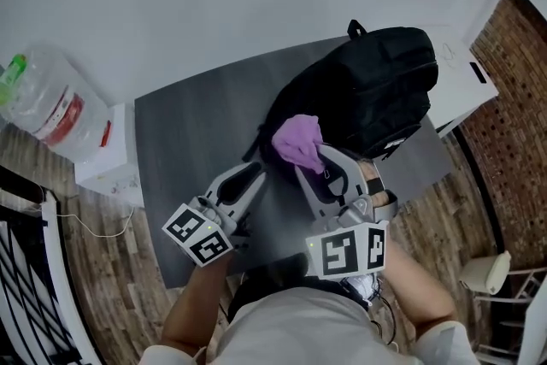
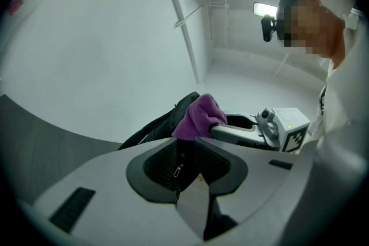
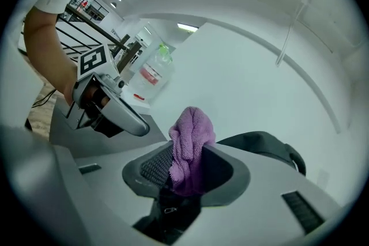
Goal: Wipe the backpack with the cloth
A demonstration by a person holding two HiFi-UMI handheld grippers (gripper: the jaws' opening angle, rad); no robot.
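Observation:
A black backpack [image 1: 367,94] lies on the grey table [image 1: 188,128], its top handle pointing away from me. My right gripper [image 1: 312,158] is shut on a purple cloth [image 1: 299,141], which bunches up above the jaws at the backpack's near-left end. In the right gripper view the cloth [image 3: 191,135] fills the gap of that gripper [image 3: 187,154], with the backpack [image 3: 265,144] just behind. My left gripper [image 1: 255,169] sits beside it, and in its own view it [image 2: 185,152] is closed on black backpack fabric with a zipper pull. The cloth [image 2: 202,115] shows beyond it.
A large clear water bottle [image 1: 47,103] stands on the floor at left beside a white box [image 1: 107,158]. A white cabinet [image 1: 457,77] adjoins the table's far right. A brick wall runs along the right, with a pale chair [image 1: 487,273] below it.

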